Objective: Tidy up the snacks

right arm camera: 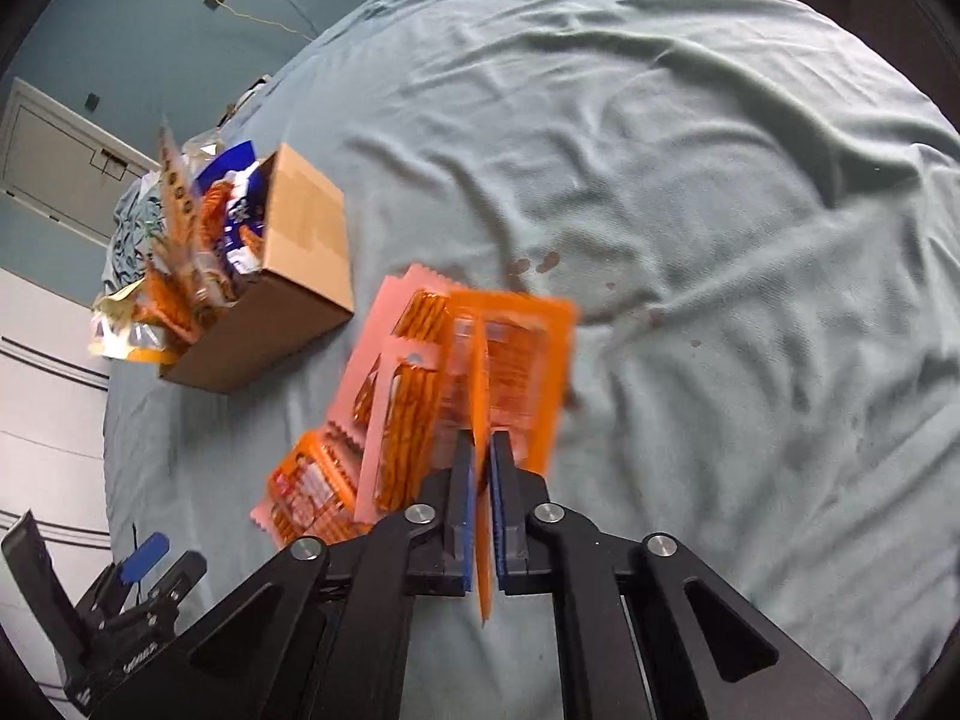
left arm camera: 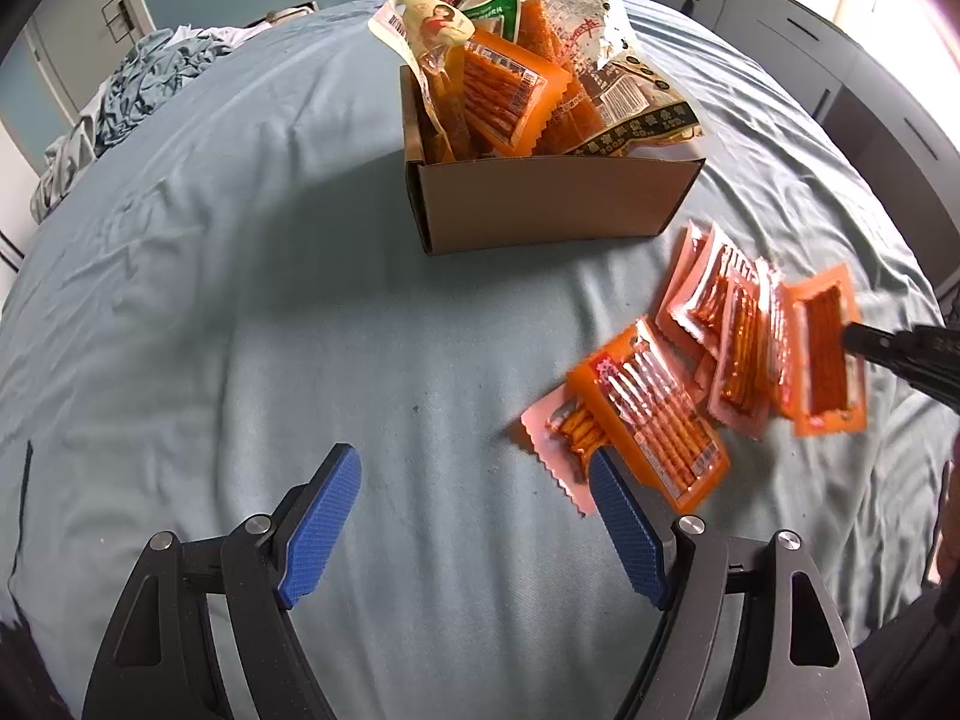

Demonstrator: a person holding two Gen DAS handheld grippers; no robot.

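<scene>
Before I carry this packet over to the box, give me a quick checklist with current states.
1. Right gripper shut on the orange packet: ok, the edge is pinched between the jaws.
2. Only one packet held: cannot tell, the pink packets overlap it and the view is blurred.
3. Left gripper out of the way: ok, open over the sheet, holding nothing.
4. Cardboard box upright and reachable: ok.
5. Room in the box: not ok, packets and a large snack bag already stick out above its rim.
6. Loose packets left on the bed sheet: ok, several remain.
</scene>
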